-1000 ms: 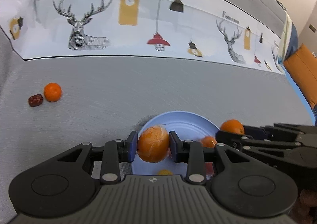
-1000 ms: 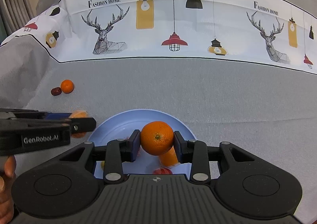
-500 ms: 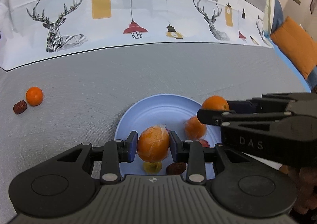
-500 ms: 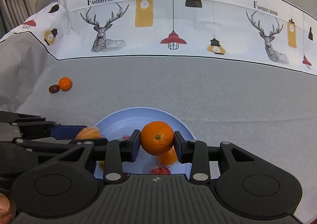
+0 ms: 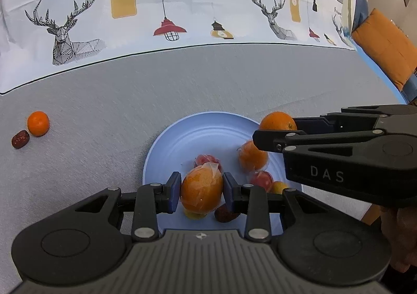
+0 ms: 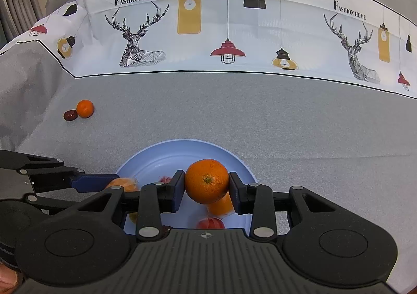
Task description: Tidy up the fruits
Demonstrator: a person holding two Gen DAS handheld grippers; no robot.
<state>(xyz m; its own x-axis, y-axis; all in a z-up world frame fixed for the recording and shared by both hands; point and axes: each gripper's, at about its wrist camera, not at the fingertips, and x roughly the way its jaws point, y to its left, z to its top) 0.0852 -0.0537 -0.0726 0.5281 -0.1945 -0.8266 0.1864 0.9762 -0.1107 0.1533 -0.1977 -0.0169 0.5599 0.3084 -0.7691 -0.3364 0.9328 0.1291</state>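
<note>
My left gripper (image 5: 202, 192) is shut on a plastic-wrapped orange (image 5: 202, 196) above the near part of a light blue plate (image 5: 182, 143). My right gripper (image 6: 206, 186) is shut on a bare orange (image 6: 206, 180) above the same plate (image 6: 156, 161); in the left wrist view it reaches in from the right with that orange (image 5: 277, 120). On the plate lie another wrapped orange (image 5: 252, 156), small red fruits (image 5: 262, 179) and a dark date (image 5: 225, 213). A small tangerine (image 5: 38, 123) and a date (image 5: 20, 139) lie on the cloth at far left.
The grey tablecloth (image 6: 286, 117) has a white printed band with deer and lamps (image 6: 226, 33) along the far side. An orange cushion (image 5: 383, 46) sits beyond the table's right edge. The tangerine (image 6: 85, 108) and date (image 6: 70, 115) also show in the right wrist view.
My left gripper has moved right and forward over the plate with the wrapped orange. My right gripper has held almost still with its orange over the plate.
</note>
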